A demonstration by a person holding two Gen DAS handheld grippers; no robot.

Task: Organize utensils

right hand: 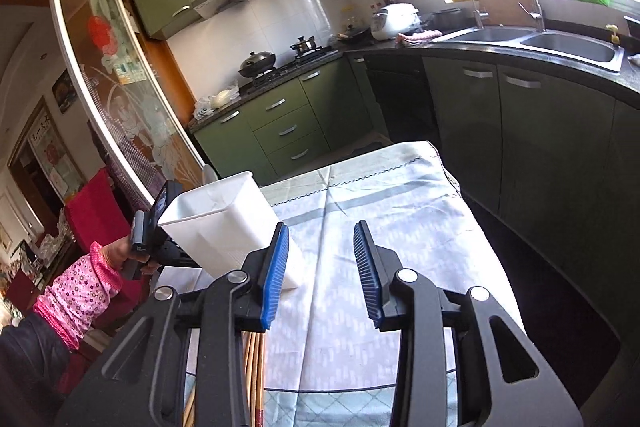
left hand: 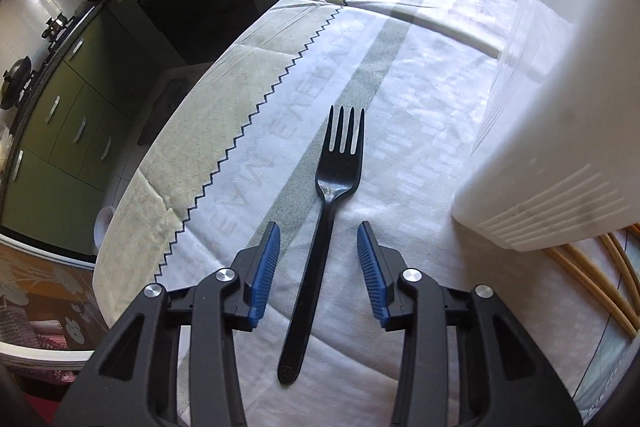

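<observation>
A black plastic fork [left hand: 326, 223] lies flat on the cloth-covered table [left hand: 420, 99], tines pointing away. My left gripper [left hand: 319, 229] is open, its blue pads on either side of the fork's handle, not touching it. A white plastic utensil holder [left hand: 560, 107] stands upright just right of the fork; it also shows in the right wrist view [right hand: 224, 223]. Wooden chopsticks [left hand: 588, 279] lie on the cloth near the holder's base and show under the right gripper [right hand: 252, 359]. My right gripper [right hand: 322, 231] is open and empty above the table, right of the holder.
The table's left edge [left hand: 132, 195] drops to the floor. Green kitchen cabinets [right hand: 288, 123], a stove with pots [right hand: 260, 61] and a sink [right hand: 560, 43] stand beyond the table. The person's arm in a pink sleeve [right hand: 80, 295] holds the left gripper.
</observation>
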